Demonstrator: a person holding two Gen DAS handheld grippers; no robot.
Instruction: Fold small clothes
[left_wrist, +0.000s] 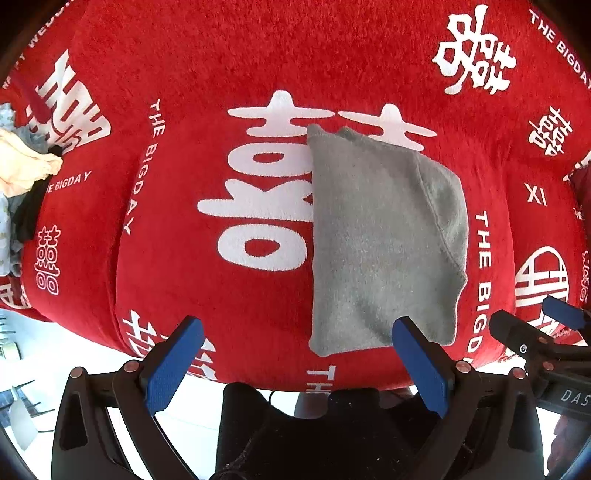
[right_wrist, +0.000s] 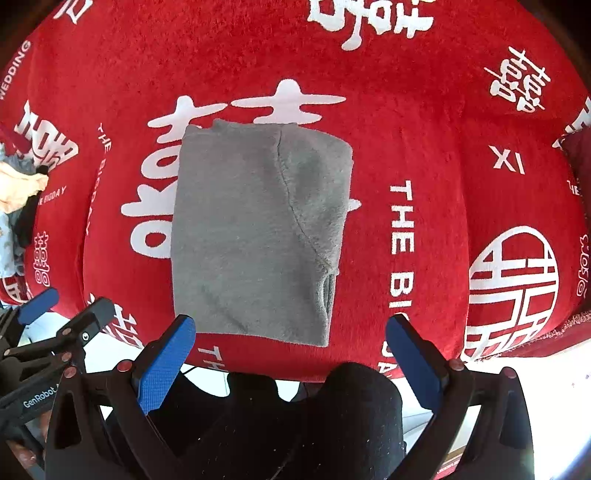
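A grey knit garment (left_wrist: 380, 240) lies folded flat on the red blanket (left_wrist: 221, 66) with white characters; it also shows in the right wrist view (right_wrist: 255, 229). My left gripper (left_wrist: 295, 332) is open and empty, held just short of the garment's near edge, with its right blue pad (left_wrist: 421, 365) at the garment's near corner. My right gripper (right_wrist: 290, 328) is open and empty, straddling the garment's near edge from above. Each gripper shows in the other's view: the right one (left_wrist: 532, 325), the left one (right_wrist: 70, 306).
A pile of other small clothes (left_wrist: 22, 184), cream, black and pale blue, lies at the blanket's left edge, also in the right wrist view (right_wrist: 18, 199). The blanket's front edge (left_wrist: 258, 380) runs just ahead of the grippers, with white floor below. A dark red cloth (right_wrist: 576, 151) lies at far right.
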